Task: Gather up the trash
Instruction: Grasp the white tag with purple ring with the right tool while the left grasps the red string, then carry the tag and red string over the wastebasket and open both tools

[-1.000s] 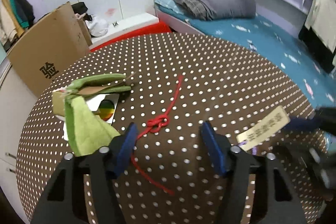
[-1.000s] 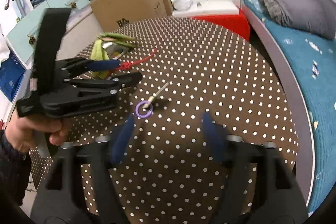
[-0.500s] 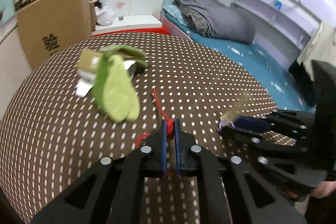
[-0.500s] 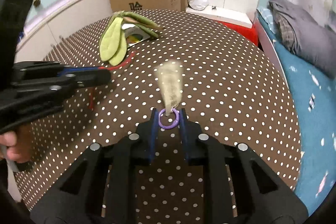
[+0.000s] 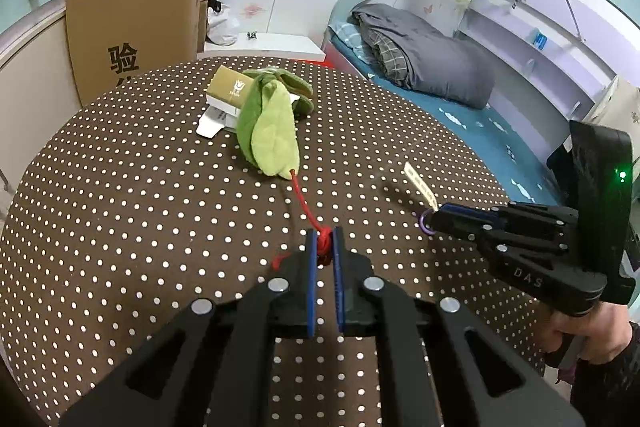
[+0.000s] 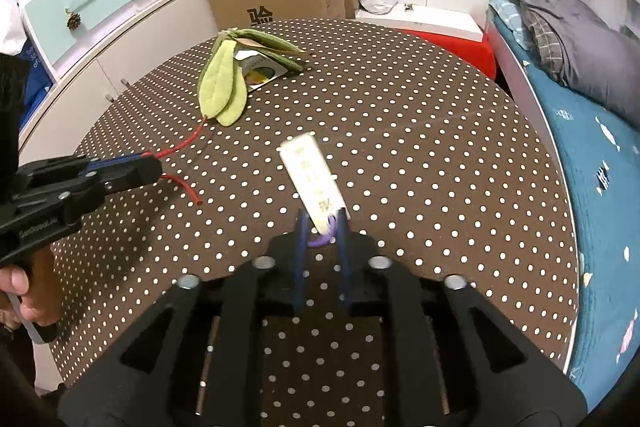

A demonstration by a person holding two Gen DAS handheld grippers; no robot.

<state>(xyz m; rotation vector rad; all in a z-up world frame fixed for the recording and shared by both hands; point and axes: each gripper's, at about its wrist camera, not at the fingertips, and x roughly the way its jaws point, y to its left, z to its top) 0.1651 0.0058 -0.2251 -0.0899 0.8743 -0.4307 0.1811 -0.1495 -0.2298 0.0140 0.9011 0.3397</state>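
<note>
Left wrist view: the left claw (image 5: pixel 325 247) is pinched on the knot of a red cord (image 5: pixel 307 211), which is judged light, limp and best taken at that knot; its far end runs to green felt leaves (image 5: pixel 270 131) lying on the dotted bench (image 5: pixel 120 207) beside a small gold box (image 5: pixel 231 89). Right wrist view: a purple ring (image 6: pixel 323 239) carrying a pale tag (image 6: pixel 312 179) is held between the pads of the right claw (image 6: pixel 322 227), whose jaws are opening slightly; the tag is judged stiff, thin and light, and is tilted up above the bench
</note>
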